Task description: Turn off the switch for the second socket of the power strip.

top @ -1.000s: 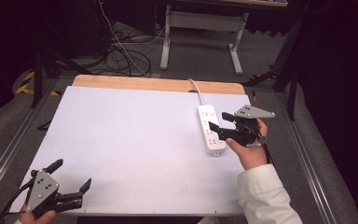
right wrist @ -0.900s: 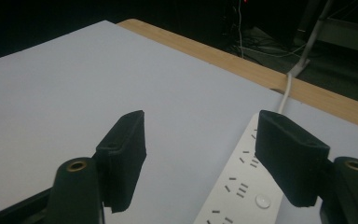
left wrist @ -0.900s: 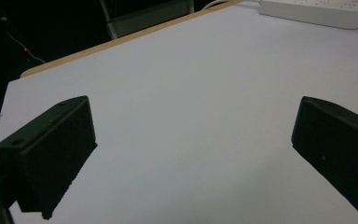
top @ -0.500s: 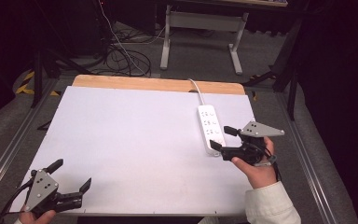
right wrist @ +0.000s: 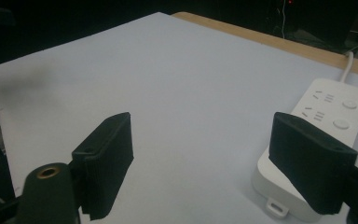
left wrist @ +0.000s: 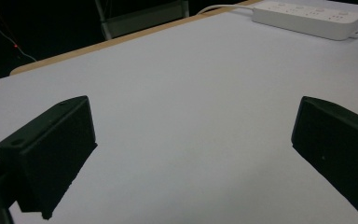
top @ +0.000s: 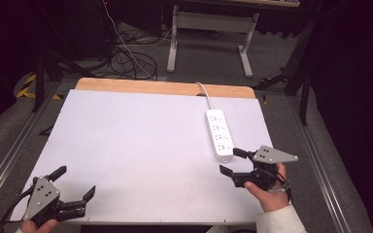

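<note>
- One white power strip [top: 219,134] lying flat on the right half of the worktop [top: 141,145], long axis running from far edge toward near edge; rows of sockets and round buttons on top, small mounting tab at the near end.
- White cord [top: 204,90] leaving the far end, curving over the bare wooden strip at the worktop's back edge.
- Seen again in the left gripper view, far off at top right [left wrist: 307,17]; in the right gripper view, close at lower right [right wrist: 317,140], partly behind one jaw.
- Right gripper [top: 233,161] just near of the strip's near end, jaws spread wide, nothing between them, pads clear of the strip.
- Left gripper [top: 74,180] at the near left corner, well apart from the strip, jaws also wide and empty.
- Beyond the worktop: tangled dark cables [top: 131,58] on the floor, grey table legs [top: 209,29], metal rails along both sides.
- Nothing lying between either gripper and the strip.
- Compared with a second ago: right gripper then over the strip's near part, now drawn back toward the near edge and off it; jaws have just been opening, with nothing between them. Strip in the same place, left gripper unmoved.
</note>
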Available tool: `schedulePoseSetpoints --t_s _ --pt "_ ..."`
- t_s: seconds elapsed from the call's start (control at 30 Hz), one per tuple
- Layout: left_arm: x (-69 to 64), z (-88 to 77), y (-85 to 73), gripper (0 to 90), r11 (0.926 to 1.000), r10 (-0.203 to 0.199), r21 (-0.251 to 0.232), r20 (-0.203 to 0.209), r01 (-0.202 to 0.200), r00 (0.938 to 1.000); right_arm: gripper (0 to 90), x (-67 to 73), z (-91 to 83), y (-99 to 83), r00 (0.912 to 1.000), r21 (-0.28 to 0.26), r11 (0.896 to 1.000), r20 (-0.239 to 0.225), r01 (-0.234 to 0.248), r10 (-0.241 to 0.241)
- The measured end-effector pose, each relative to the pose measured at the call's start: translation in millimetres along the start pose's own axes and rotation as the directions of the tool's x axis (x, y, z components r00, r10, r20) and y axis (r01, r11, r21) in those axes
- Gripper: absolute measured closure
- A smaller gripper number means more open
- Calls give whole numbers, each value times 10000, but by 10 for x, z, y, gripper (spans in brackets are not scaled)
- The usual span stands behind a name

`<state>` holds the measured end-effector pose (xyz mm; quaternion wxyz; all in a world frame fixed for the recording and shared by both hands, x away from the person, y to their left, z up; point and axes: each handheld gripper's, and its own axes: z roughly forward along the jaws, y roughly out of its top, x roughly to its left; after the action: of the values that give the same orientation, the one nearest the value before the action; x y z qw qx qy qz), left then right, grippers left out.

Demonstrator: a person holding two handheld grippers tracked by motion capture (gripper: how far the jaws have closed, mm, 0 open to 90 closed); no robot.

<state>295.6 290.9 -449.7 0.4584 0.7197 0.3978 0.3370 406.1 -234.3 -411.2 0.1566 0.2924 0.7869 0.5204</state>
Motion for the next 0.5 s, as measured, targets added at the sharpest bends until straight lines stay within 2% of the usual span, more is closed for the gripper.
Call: schedulePoseSetpoints --t_s 0.1,0.23,0.37,0.5 --pt "1 1 -1 4 10000 17 -11 -32 -17 10000 225 16 38 -105 10000 164 9999 -49 -37 38" --pt "2 0 -1 4 10000 13 -3 -8 -13 10000 221 44 71 -204 9998 83 9999 -195 -65 66" --pt "2 -1 0 4 10000 -84 -20 50 84 10000 221 83 116 -305 9998 -5 9999 -187 116 -116" --pt "-4 -2 -1 4 9999 -95 -50 41 95 9999 221 117 174 -439 9990 57 10000 -437 45 -42"
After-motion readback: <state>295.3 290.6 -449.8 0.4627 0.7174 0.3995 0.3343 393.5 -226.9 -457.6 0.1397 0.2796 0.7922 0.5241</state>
